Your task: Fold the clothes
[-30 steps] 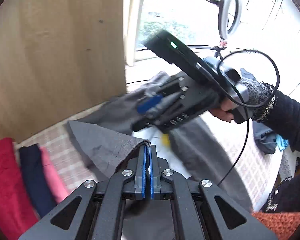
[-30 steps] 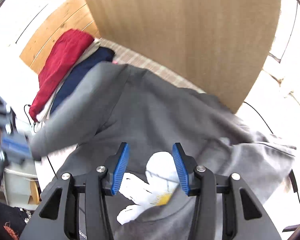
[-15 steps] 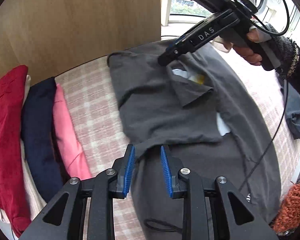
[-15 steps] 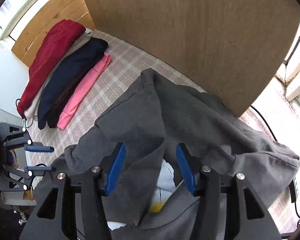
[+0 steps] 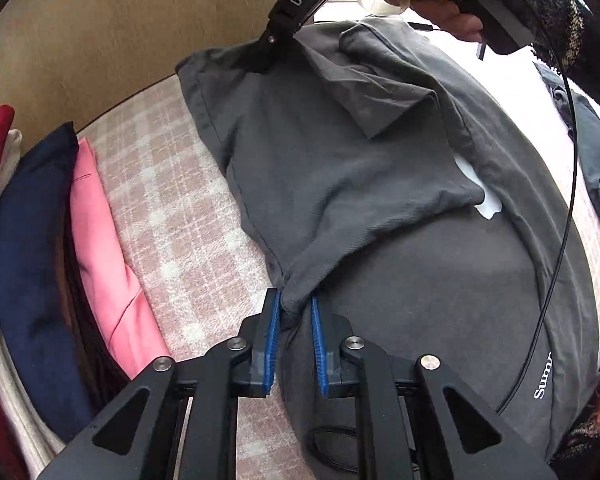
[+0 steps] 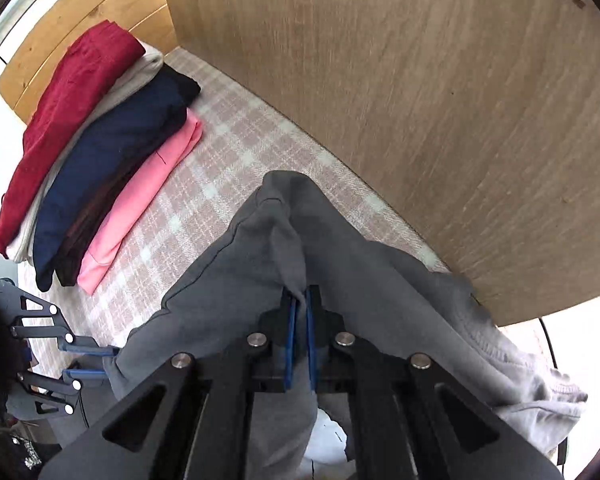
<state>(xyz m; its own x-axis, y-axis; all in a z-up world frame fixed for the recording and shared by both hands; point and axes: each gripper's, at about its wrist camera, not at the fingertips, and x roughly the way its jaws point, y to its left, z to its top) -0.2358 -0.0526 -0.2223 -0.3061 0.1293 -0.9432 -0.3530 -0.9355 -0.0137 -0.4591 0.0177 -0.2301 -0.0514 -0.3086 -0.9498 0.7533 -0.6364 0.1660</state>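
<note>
**A:** What fills the frame?

**B:** A pink-and-white checked bed cover (image 5: 172, 216), with a large dark grey cotton T-shirt (image 5: 380, 184) spread across the centre and right of the left wrist view. One side panel and a sleeve are already folded inward over its white chest print. At the left edge lies a row of folded clothes in red, cream, navy and pink (image 6: 100, 152).

**A:** And the claws?

**B:** The left gripper (image 5: 294, 312), bottom centre, has its blue jaws apart around a fabric corner. The right gripper (image 6: 300, 320) is pinched tight on a ridge of shirt near the collar.

**A:** Progress?

**B:** Partway, I'd judge: the other side and the lengthwise folds remain.

**A:** Changes?

**B:** Half a second ago the right jaws were wide; now they grip cloth.
</note>
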